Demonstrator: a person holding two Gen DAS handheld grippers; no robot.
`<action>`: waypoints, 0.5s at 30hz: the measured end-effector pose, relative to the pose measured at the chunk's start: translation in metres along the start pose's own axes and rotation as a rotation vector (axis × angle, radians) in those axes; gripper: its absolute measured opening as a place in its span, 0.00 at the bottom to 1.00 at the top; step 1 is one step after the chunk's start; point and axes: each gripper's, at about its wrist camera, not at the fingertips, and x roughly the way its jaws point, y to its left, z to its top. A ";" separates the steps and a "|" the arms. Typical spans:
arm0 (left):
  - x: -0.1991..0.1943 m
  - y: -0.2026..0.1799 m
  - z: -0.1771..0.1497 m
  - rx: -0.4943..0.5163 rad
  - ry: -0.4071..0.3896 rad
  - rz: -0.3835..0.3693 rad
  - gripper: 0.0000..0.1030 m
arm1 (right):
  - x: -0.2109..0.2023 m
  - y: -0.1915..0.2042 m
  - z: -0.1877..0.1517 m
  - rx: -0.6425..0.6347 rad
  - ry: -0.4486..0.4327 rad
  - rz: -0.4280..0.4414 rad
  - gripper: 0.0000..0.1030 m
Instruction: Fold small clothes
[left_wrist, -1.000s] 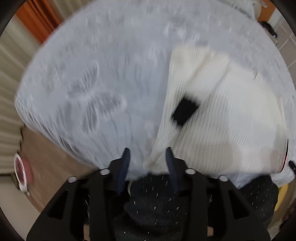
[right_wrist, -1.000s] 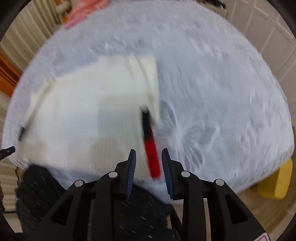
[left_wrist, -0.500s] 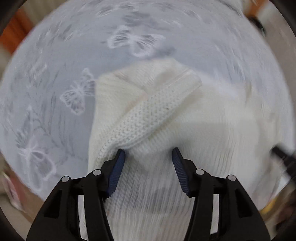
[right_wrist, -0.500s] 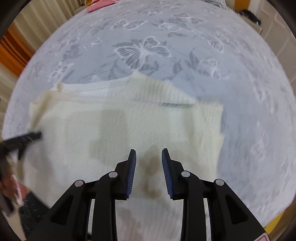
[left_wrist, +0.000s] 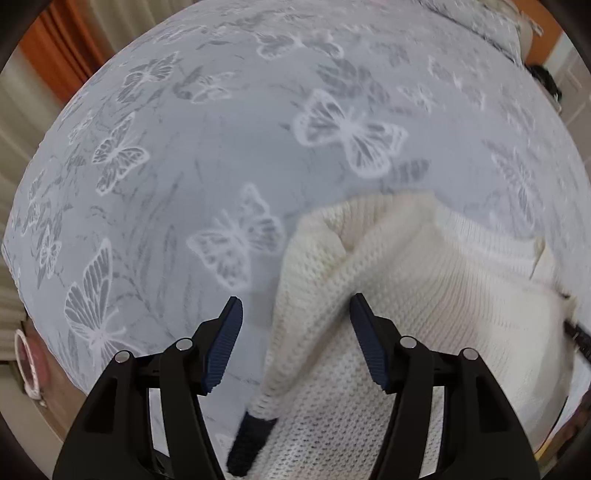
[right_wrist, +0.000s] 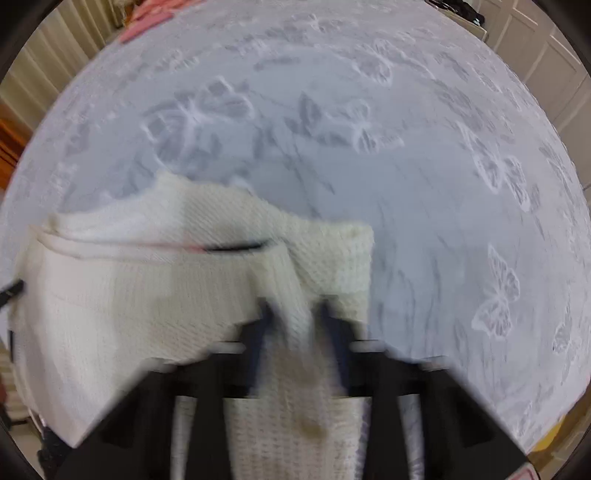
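While both tongs work: each camera looks down on one bed.
Left gripper (left_wrist: 295, 314): jaws wide, a raised fold of the cream knitted sweater (left_wrist: 424, 295) lying between them, not pinched.
Right gripper (right_wrist: 295, 321): blurred; a strip of sweater (right_wrist: 129, 295) runs between its fingers, grip impossible to tell.
Dark navy cuff (left_wrist: 251, 439): at the fold's near end.
Sweater's place: near edge of the pale grey butterfly-patterned bedspread (left_wrist: 221, 147).

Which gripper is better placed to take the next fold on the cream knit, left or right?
Left, probably. The left gripper is open, straddling the cream knit sleeve fold. The right gripper is motion-blurred; cloth lies between its fingers, but whether it grips is unclear.
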 end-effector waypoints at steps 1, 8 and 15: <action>0.001 -0.002 -0.002 0.009 0.003 0.007 0.57 | -0.009 0.003 0.003 0.000 -0.032 -0.001 0.07; 0.001 -0.015 -0.005 0.052 -0.001 0.052 0.57 | 0.031 -0.001 0.006 -0.010 0.036 -0.052 0.09; -0.007 -0.020 -0.009 0.083 -0.005 0.067 0.57 | 0.020 0.010 -0.011 -0.043 0.051 -0.080 0.19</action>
